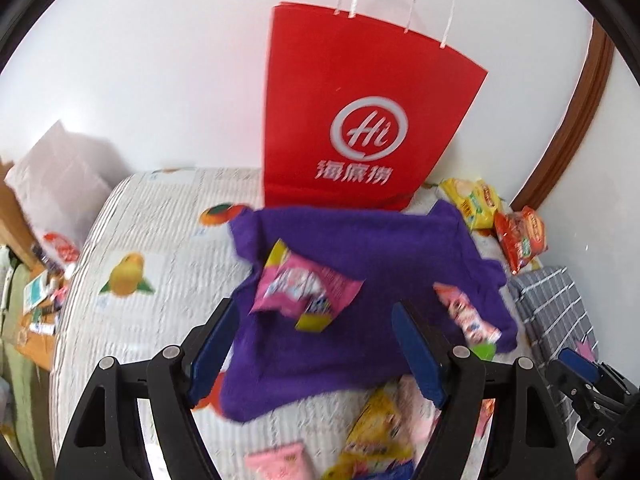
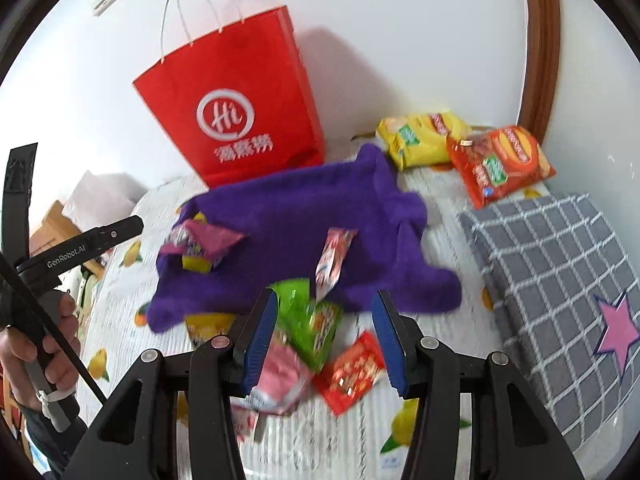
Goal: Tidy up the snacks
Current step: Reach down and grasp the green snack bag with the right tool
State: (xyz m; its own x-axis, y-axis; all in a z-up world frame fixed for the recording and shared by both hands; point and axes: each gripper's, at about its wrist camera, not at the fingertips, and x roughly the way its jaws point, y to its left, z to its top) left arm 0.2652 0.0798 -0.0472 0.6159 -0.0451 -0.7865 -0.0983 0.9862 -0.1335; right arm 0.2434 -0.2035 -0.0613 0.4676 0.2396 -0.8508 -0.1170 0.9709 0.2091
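Two hand-held grippers hovered over a snack-strewn bed. The left gripper (image 1: 316,350), jaws spread and empty, had a pink snack packet (image 1: 304,286) lying on a purple cloth (image 1: 372,248) just ahead at 12 o'clock. The right gripper (image 2: 324,340), jaws also apart and holding nothing, had a green packet (image 2: 310,320) between its fingers, long axis running toward 1 o'clock. A red paper bag (image 2: 232,100) stood upright at 11 o'clock, its contents hidden. The left gripper looked nearer the pink packet.

Print on the pink packet (image 1: 304,286) is smeared by blur; the yellow packet (image 1: 376,436) is cut off by the bed's (image 1: 160,216) near-edge framing.
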